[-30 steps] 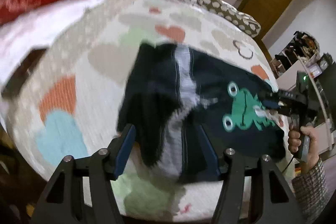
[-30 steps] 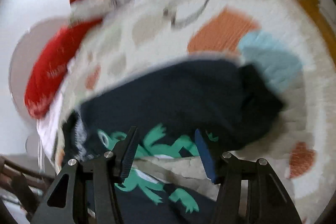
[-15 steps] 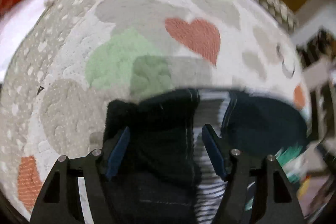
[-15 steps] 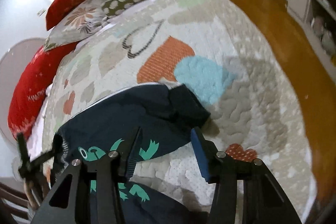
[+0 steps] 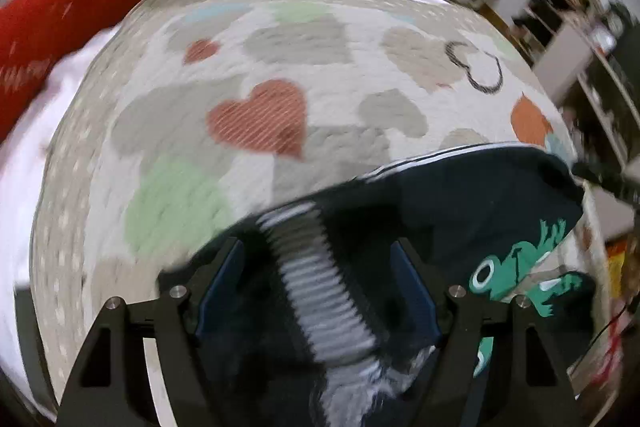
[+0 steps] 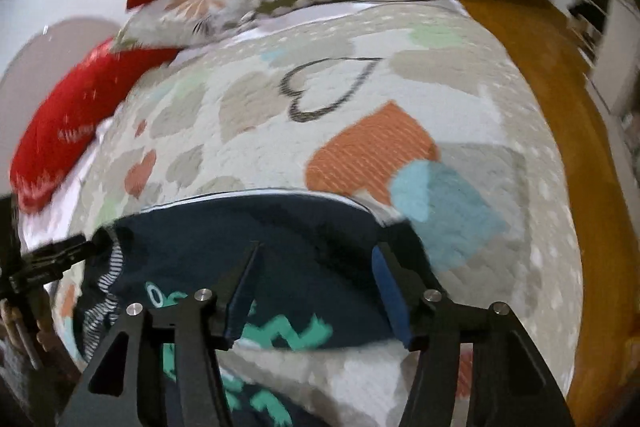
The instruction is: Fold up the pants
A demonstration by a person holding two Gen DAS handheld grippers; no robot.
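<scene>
- The pants [image 5: 460, 211] are lying on the heart-print quilt [image 5: 256, 75], dark cloth doubled over with the striped waistband [image 5: 320, 291] facing up.
- Your left gripper [image 5: 318, 287] is opening over that waistband, pads straddling it, gripping nothing.
- Your right gripper [image 6: 316, 287] is opening too, released above the frog-print [image 6: 280, 335] cloth.
- You are risking a slack fold: the soft layers could slide or bunch once both sets of jaws let go.
</scene>
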